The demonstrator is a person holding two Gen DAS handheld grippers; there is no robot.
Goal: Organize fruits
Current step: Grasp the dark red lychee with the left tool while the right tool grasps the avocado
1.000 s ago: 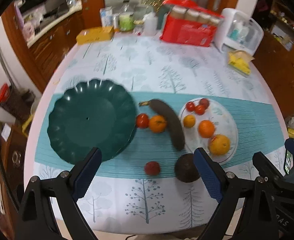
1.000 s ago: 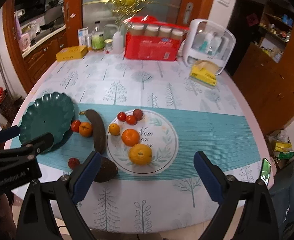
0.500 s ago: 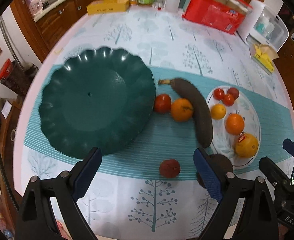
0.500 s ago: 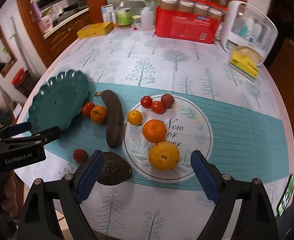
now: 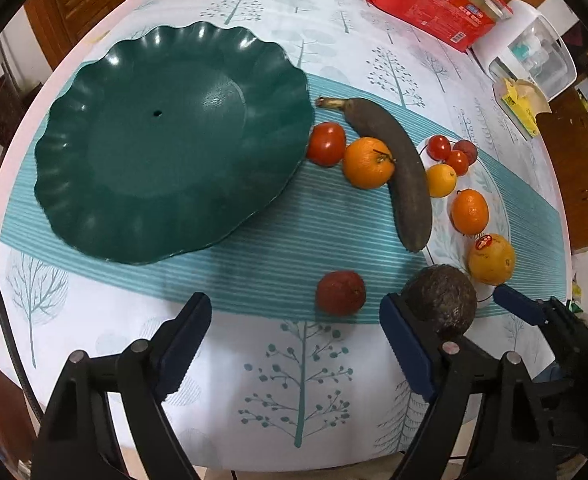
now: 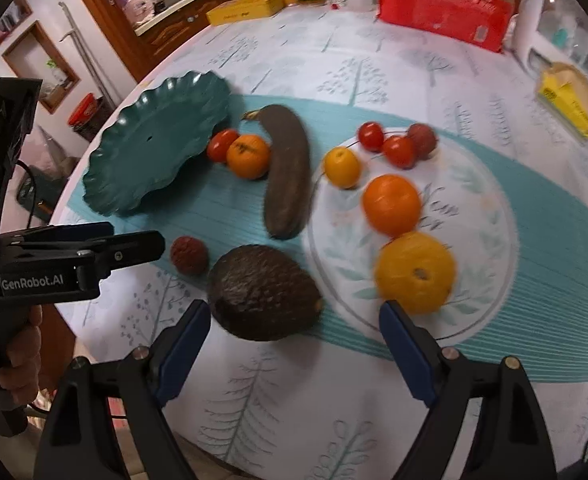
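An empty dark green scalloped plate (image 5: 166, 136) sits at the left of the teal runner. A small dark red fruit (image 5: 339, 292), a dark avocado (image 5: 441, 300), a browned banana (image 5: 401, 176), an orange (image 5: 367, 162) and a tomato (image 5: 325, 143) lie loose on the cloth. A white plate (image 6: 473, 240) holds oranges, a yellow citrus (image 6: 413, 272) and cherry tomatoes (image 6: 389, 142). My left gripper (image 5: 295, 344) is open, just short of the red fruit. My right gripper (image 6: 294, 340) is open, just short of the avocado (image 6: 262, 292). The left gripper also shows in the right wrist view (image 6: 106, 246).
At the table's far side stand a red box of jars (image 5: 433, 0), a white dispenser (image 5: 533, 56), a yellow tissue pack (image 5: 521, 108) and a yellow box (image 6: 246, 10). Wooden cabinets lie beyond the table's left edge.
Both grippers have moved down and forward toward the table. The left one has closed in on the red fruit, the right one on the avocado. Both stay open.
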